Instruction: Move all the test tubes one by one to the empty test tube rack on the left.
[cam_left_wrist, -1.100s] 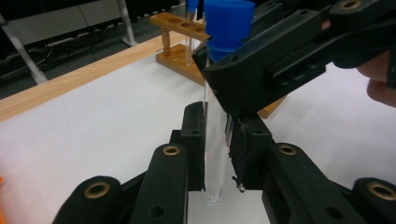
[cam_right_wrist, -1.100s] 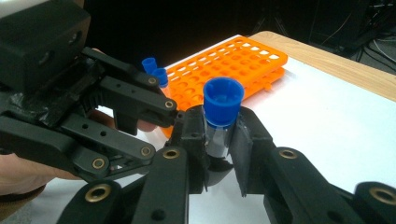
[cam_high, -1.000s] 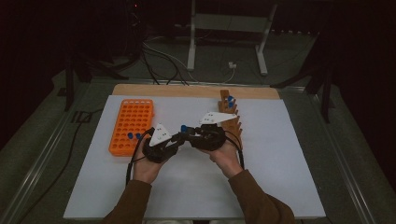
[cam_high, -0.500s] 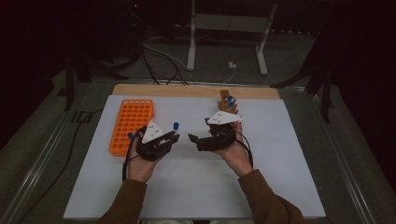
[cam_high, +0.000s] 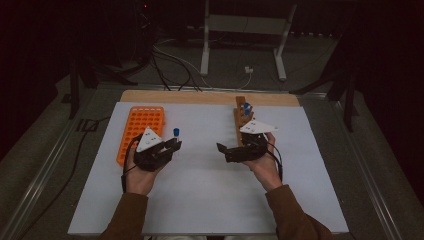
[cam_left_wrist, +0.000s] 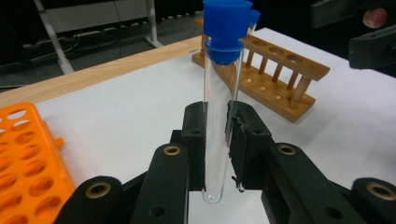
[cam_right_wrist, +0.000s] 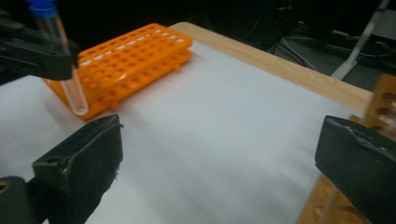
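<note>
An orange rack (cam_high: 140, 131) lies flat near the counter's (cam_high: 200, 195) left edge, toward the far side. A wooden rack (cam_high: 241, 116) stands near the far edge, right of the middle, with a blue-capped tube (cam_high: 246, 108) upright in it. Cables (cam_high: 175, 67) trail on the floor beyond the far edge.

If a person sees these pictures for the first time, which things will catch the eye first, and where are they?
First, the clear tube with its blue cap, upright and clamped in the left gripper over the white sheet. Next, the bright orange rack at the sheet's left edge. At the right stands a wooden rack, near the right gripper, whose jaws have just been opening with nothing between them.
</note>
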